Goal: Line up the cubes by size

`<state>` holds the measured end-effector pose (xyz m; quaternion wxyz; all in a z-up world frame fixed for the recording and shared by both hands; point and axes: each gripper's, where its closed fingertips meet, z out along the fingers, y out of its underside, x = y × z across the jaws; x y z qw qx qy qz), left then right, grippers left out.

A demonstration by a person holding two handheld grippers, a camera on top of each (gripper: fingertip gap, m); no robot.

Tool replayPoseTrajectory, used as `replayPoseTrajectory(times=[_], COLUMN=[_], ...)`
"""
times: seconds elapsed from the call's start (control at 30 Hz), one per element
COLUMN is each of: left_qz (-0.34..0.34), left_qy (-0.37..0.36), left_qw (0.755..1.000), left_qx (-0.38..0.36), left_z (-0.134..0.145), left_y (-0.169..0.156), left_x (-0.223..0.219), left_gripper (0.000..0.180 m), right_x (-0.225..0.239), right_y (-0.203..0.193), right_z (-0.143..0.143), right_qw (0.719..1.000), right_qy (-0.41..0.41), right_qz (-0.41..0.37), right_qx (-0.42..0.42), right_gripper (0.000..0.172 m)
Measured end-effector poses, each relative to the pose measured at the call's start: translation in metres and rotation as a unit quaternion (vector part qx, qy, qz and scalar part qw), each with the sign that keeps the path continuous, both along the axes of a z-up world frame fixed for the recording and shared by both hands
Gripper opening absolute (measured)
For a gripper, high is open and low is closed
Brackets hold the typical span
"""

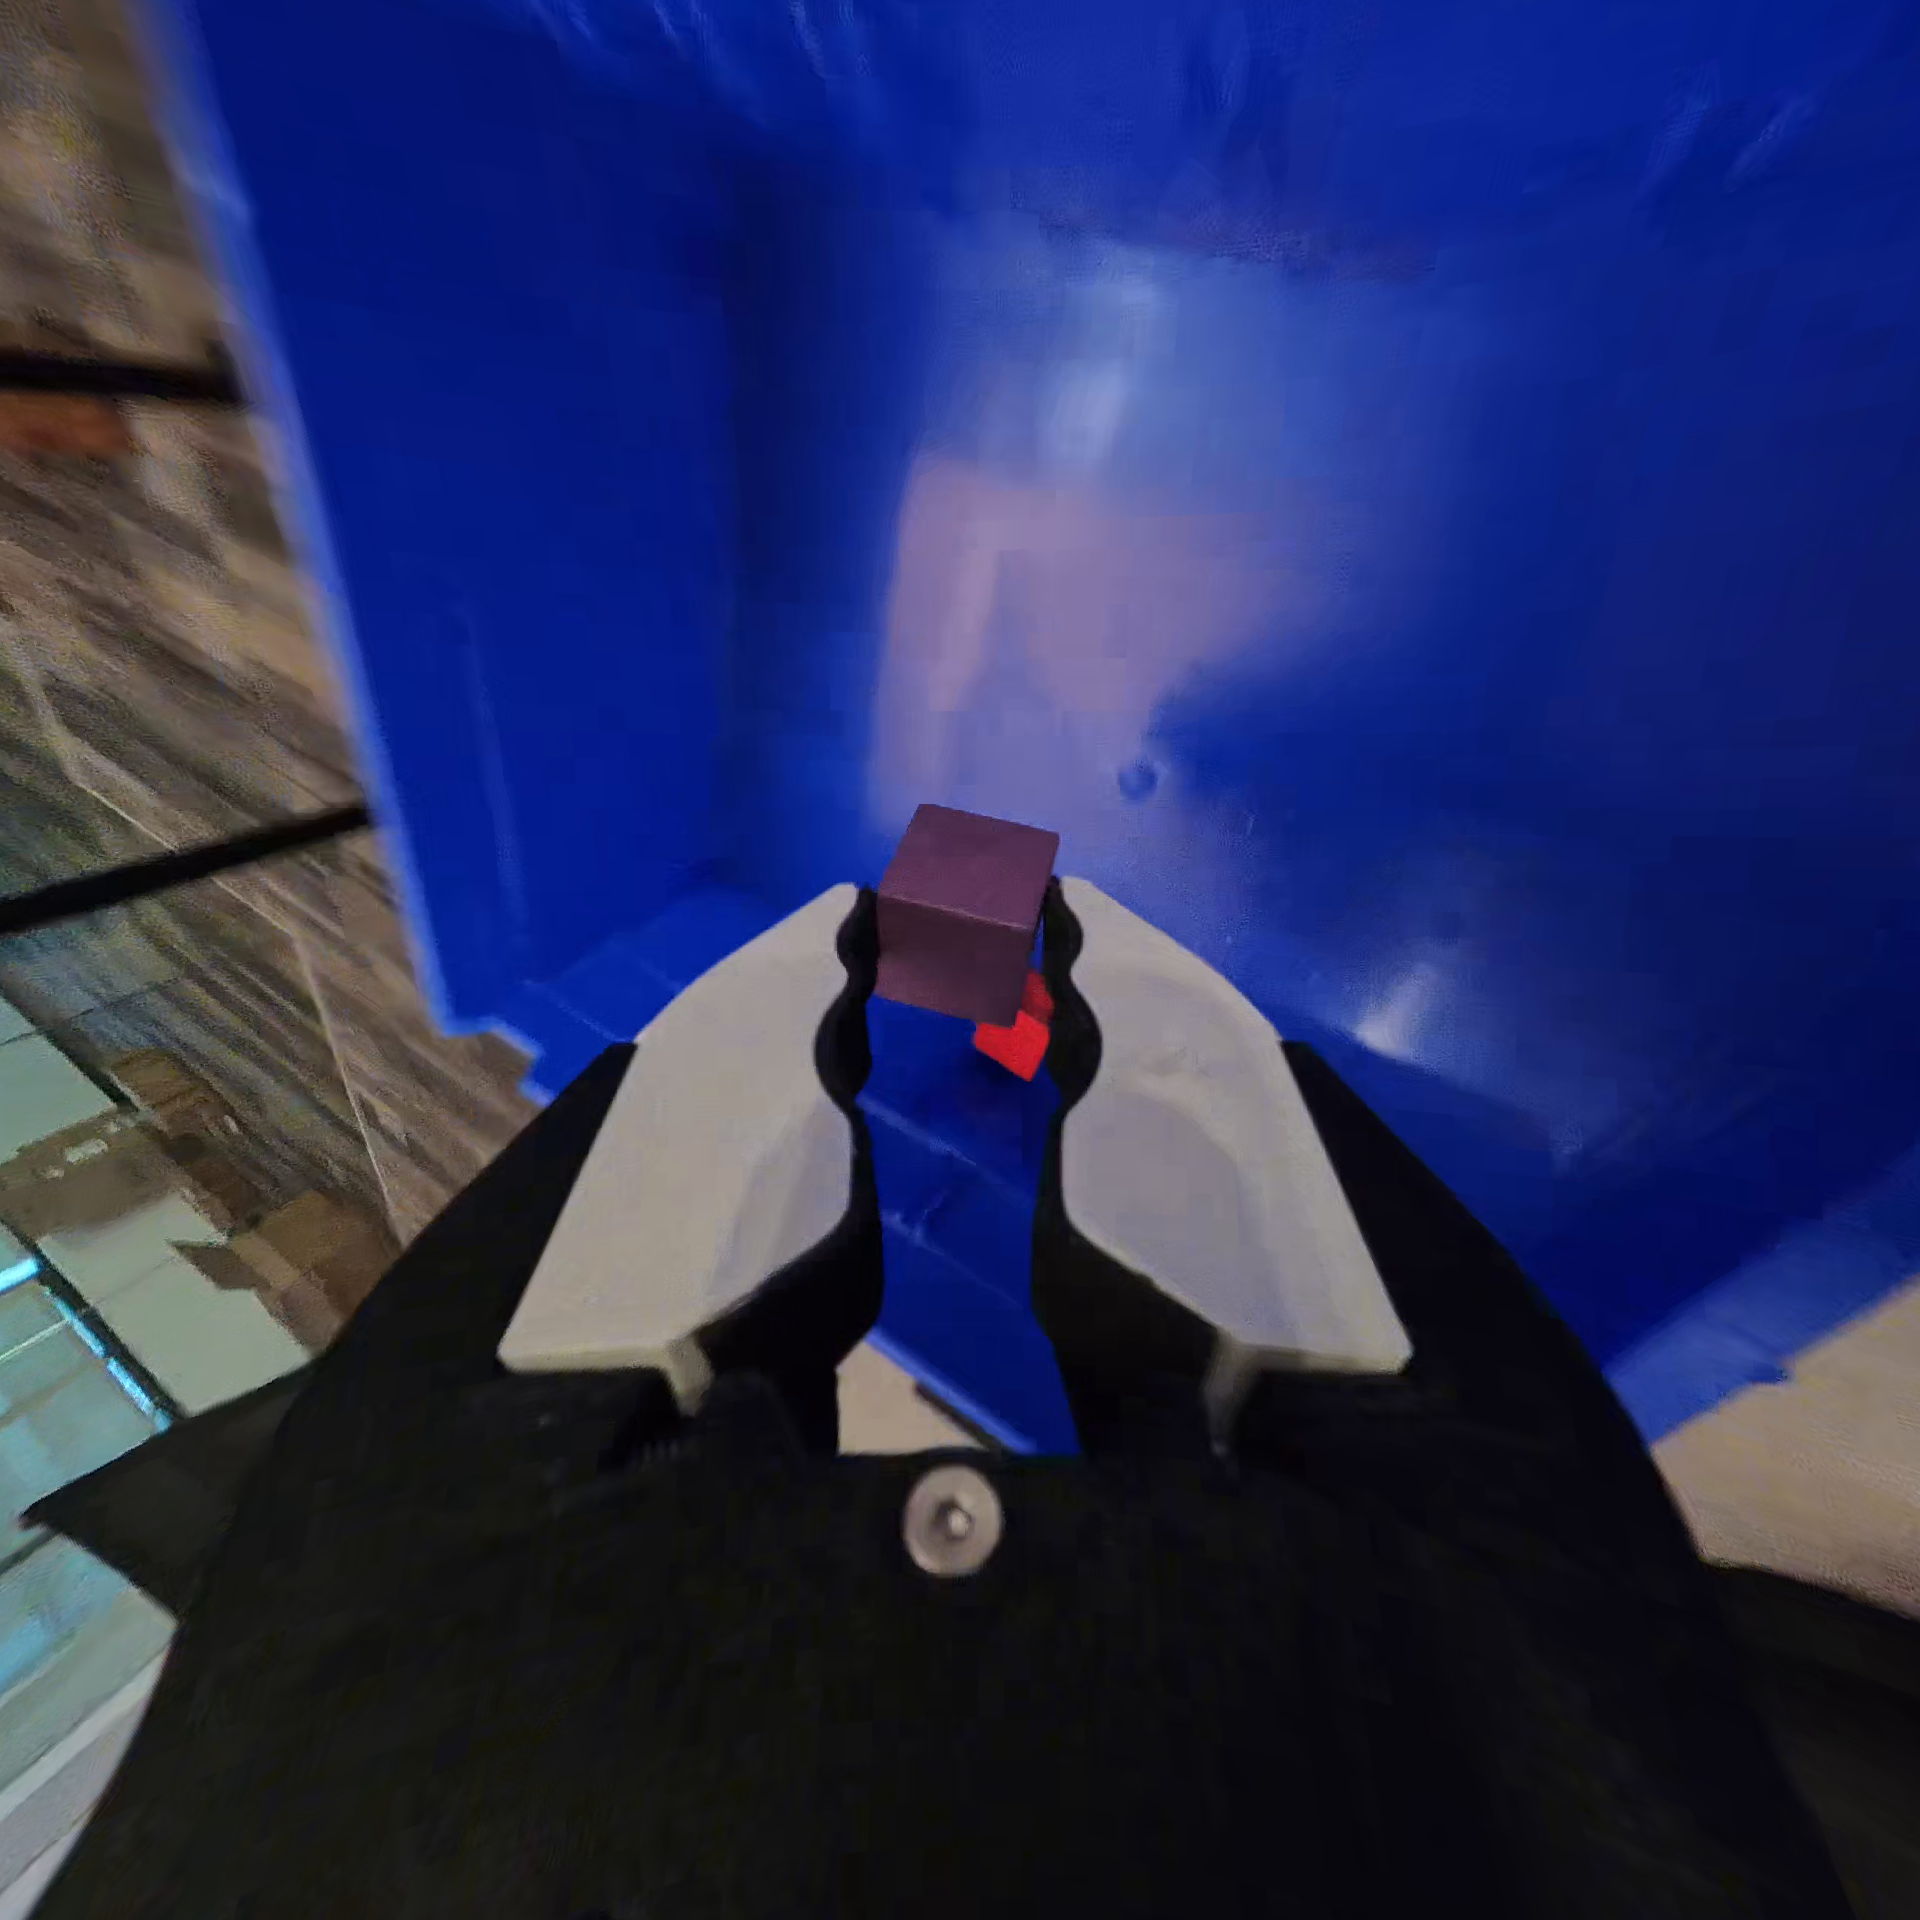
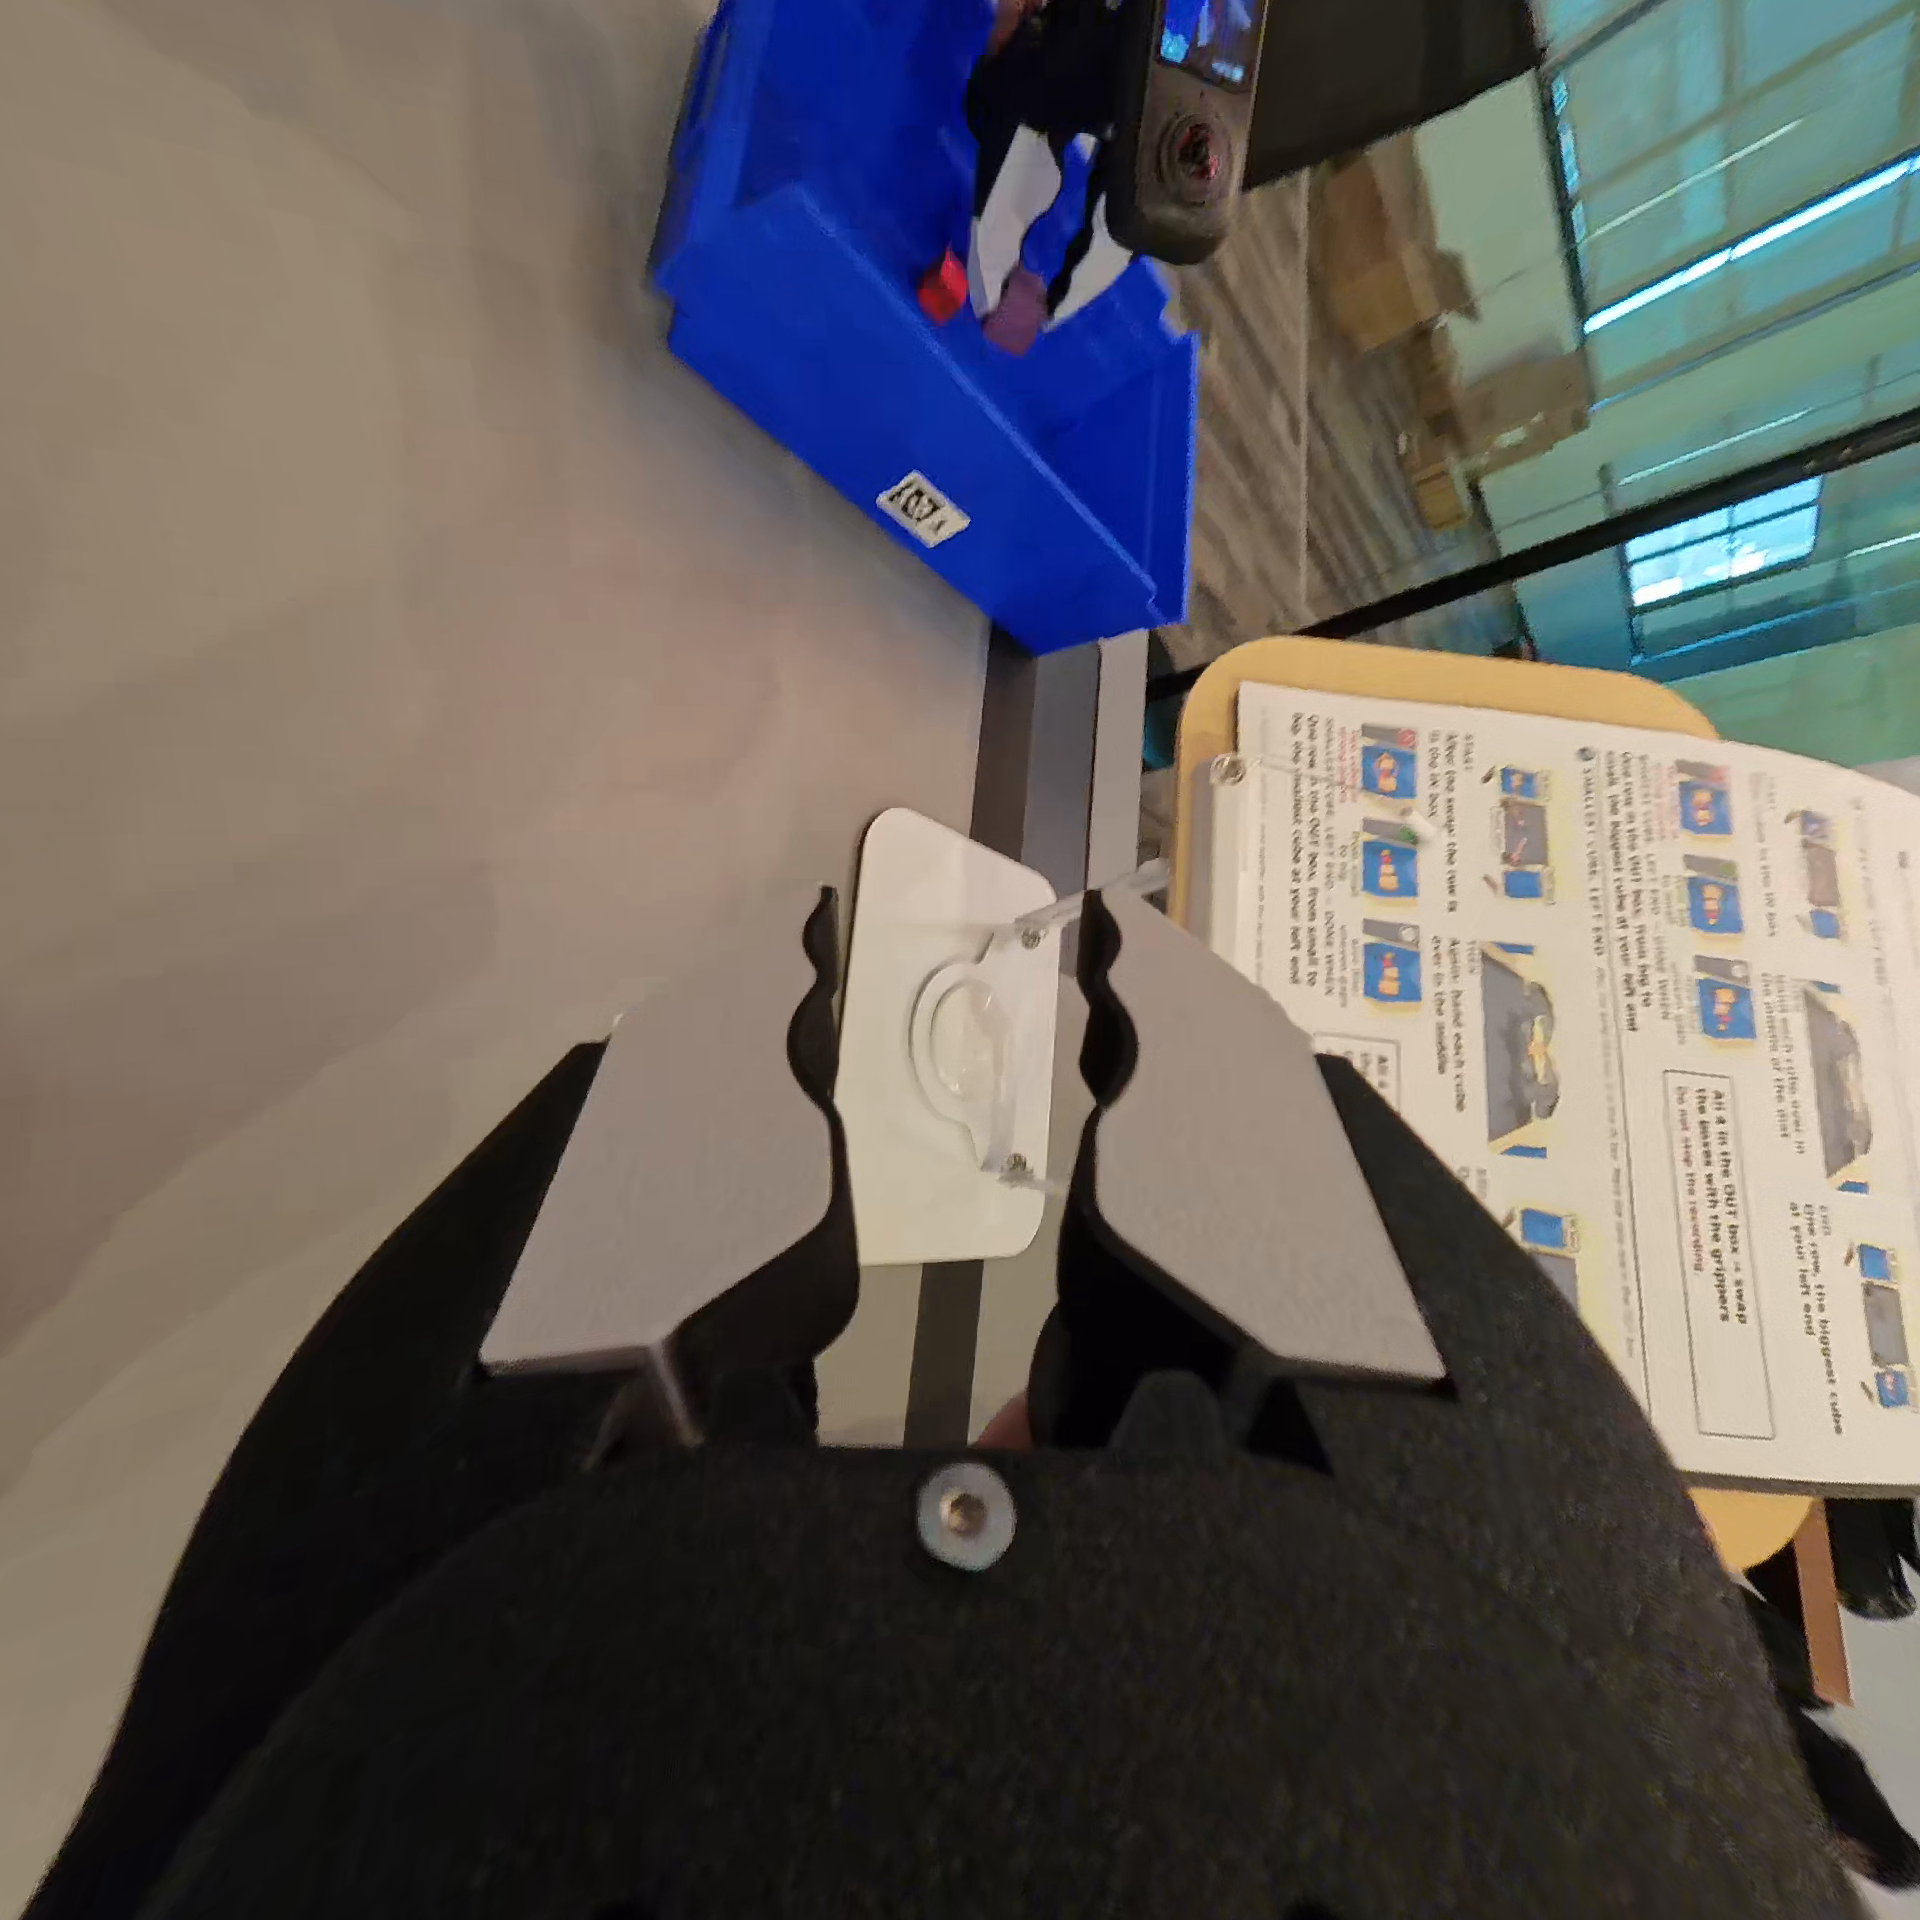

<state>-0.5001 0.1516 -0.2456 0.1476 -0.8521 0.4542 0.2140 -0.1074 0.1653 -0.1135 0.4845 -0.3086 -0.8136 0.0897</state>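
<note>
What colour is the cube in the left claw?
Purple, clearest in the left wrist view.

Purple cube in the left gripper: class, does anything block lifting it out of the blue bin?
Nothing visible does. The purple cube sits gripped above the blue bin floor; the red cube lies below it.

Black textured tool (image 1: 956, 935) bodies w/ grey finger plates, wavy black pads, silver centre screw.
</note>
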Motion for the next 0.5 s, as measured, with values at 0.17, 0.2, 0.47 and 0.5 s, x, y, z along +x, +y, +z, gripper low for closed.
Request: replayPoseTrajectory(times=[0.17, 0.2, 0.47, 0.5], left_qz=[-0.099, -0.123, -0.303, -0.318], left_qy=[-0.102, -0.112, -0.187, -0.199], left_qw=[0.973, 0.964, 0.868, 0.856], left_qx=[0.183, 0.209, 0.347, 0.356], left_z=[0.105, 0.121, 0.208, 0.214], left_y=[0.006, 0.003, -0.031, -0.036], left_x=[0.112, 0.137, 0.313, 0.328], left_gripper=[0.03, 0.03, 0.029, 0.029], right_x=[-0.01, -0.012, -0.021, -0.021], right_y=[-0.009, -0.012, -0.037, -0.038], right_z=[0.025, 0.03, 0.063, 0.067], right_qw=[0.997, 0.996, 0.982, 0.979], right_qy=[0.071, 0.086, 0.177, 0.189], right_qz=[0.02, 0.025, 0.069, 0.073], right_qx=[-0.013, -0.017, -0.025, -0.023], right_gripper=[0.045, 0.047, 0.05, 0.05])
